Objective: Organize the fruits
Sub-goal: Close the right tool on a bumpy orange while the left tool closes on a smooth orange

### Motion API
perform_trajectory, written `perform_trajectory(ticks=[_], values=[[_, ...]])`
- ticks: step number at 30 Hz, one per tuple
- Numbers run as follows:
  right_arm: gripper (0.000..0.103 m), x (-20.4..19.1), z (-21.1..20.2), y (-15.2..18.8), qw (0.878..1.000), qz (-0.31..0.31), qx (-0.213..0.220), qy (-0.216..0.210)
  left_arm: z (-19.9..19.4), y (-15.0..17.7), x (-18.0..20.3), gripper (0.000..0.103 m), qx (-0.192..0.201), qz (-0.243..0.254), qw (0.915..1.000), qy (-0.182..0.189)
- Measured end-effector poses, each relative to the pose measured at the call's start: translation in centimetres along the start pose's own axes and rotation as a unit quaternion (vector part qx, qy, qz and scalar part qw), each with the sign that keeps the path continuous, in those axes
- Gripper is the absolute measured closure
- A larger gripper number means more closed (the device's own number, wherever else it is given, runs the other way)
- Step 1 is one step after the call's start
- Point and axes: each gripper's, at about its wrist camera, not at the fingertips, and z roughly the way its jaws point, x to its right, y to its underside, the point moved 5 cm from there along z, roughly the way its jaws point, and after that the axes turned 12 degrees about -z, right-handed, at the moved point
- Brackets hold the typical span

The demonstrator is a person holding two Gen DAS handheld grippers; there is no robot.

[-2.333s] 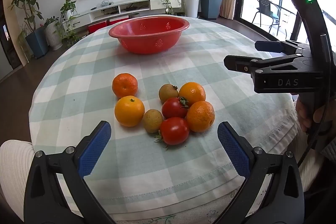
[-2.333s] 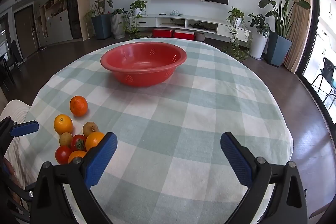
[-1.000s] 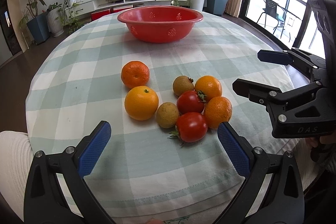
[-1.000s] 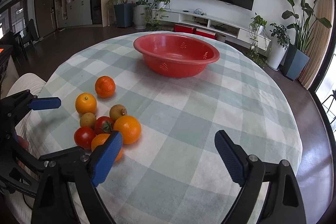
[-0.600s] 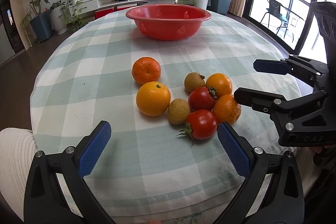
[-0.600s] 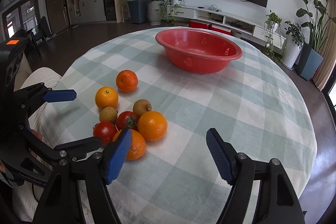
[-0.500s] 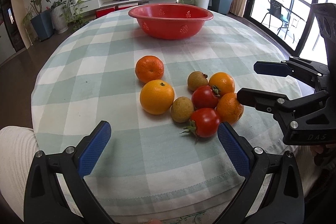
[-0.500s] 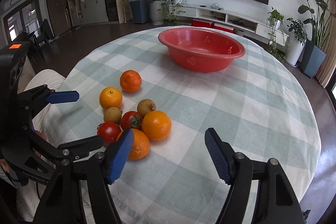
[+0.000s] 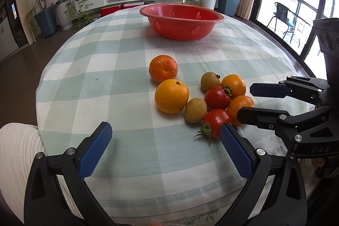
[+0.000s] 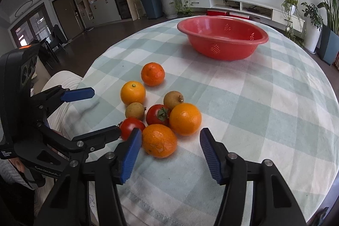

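Note:
Several fruits lie in a cluster on the checked cloth: oranges, two tomatoes and small brown fruits. The nearest orange (image 10: 159, 140) sits between the fingers of my right gripper (image 10: 169, 142), close to the left pad (image 10: 130, 151) and clear of the right one. Its jaws are closing and neither pad presses on the orange. In the left wrist view, the right gripper (image 9: 244, 101) reaches in from the right around that orange (image 9: 240, 104). My left gripper (image 9: 165, 141) is open over bare cloth, with a tomato (image 9: 216, 122) by its right pad. A red bowl (image 10: 222, 39) stands empty farther back.
The round table's cloth edge (image 9: 169, 198) runs just under both grippers. A person's white-clad knee (image 9: 17, 154) shows at the lower left. The left gripper (image 10: 107, 110) stands close beside the right one, left of the fruit. Bare checked cloth (image 10: 264, 109) lies between fruit and bowl.
The right gripper has swung in toward the fruit and its jaws have narrowed, so the nearest orange now lies between them. The left gripper has hardly moved and stays open.

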Motion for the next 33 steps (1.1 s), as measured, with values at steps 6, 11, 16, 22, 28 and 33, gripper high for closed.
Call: perform_trajectory(ticks=[6,11,16,22,28,33], values=[[0.06,-1.2,1.3,0.5,1.0,-0.007,-0.025,-0.009,0.0,-0.2,-0.4,0.0,0.002,-0.006,1.0,0.0],[0.061,-1.0,1.4,0.7,1.0,0.014,-0.019,-0.012,0.0,-0.3,-0.5,0.0,0.003,-0.006,1.0,0.0],[0.062,-0.9,1.1,0.8,0.999,0.029,-0.012,-0.015,-0.2,-0.6,-0.6,0.0,0.006,-0.008,0.9999,0.006],[0.062,-0.6,0.5,0.8,0.999,0.039,-0.001,-0.013,-0.1,-1.8,-1.0,0.0,0.003,-0.027,0.9994,0.019],[0.062,-0.2,0.1,0.6,0.999,0.049,0.007,-0.01,0.9,-3.6,-1.2,0.0,-0.001,-0.049,0.9984,0.029],[0.062,0.1,0.0,0.6,0.998,0.054,0.01,-0.009,2.4,-4.3,-1.0,0.001,-0.02,-0.066,0.9969,0.038]])
